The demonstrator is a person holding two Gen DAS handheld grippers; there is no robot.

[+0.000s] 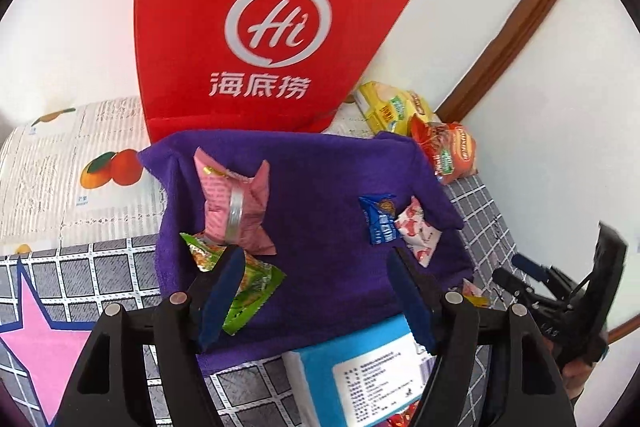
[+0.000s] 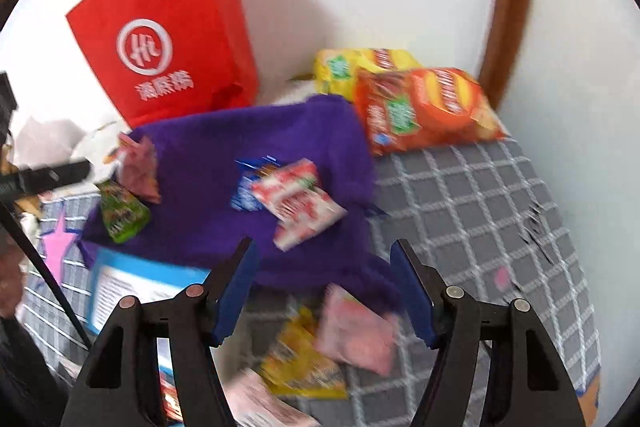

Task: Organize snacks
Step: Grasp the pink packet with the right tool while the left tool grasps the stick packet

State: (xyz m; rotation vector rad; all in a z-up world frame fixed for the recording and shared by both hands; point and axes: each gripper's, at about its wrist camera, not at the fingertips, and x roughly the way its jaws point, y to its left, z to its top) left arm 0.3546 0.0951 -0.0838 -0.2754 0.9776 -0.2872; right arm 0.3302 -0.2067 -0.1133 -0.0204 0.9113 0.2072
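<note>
Covering the counter [image 2: 480,195] is a grey cloth gridded in white, with a pink star [image 1: 36,343] printed on it. At the back a stiff red bag [image 1: 256,27] stands upright against the wall. In front of it lies a fuzzy purple towel [image 1: 320,227], rumpled at its edges. Two puffy crisp packs sit beside the towel's far corner, a yellow one [image 2: 360,63] behind an orange one [image 2: 428,107]. A flat blue box [image 1: 360,371] with a white label touches the towel's near edge. On the towel lie small crinkly snacks: a pink pack [image 1: 236,203] and a green pack [image 1: 244,283] to one side, a blue pack [image 1: 380,219] and a red-and-white pack [image 1: 416,231] touching each other on the other. More pink and yellow packs lie blurred off the near edge. Both tools point steeply down over the towel. The left tool [image 1: 320,295] is about half open and empty, one pad in front of the green pack. The right tool [image 2: 324,291] is likewise parted, holding nothing.
</note>
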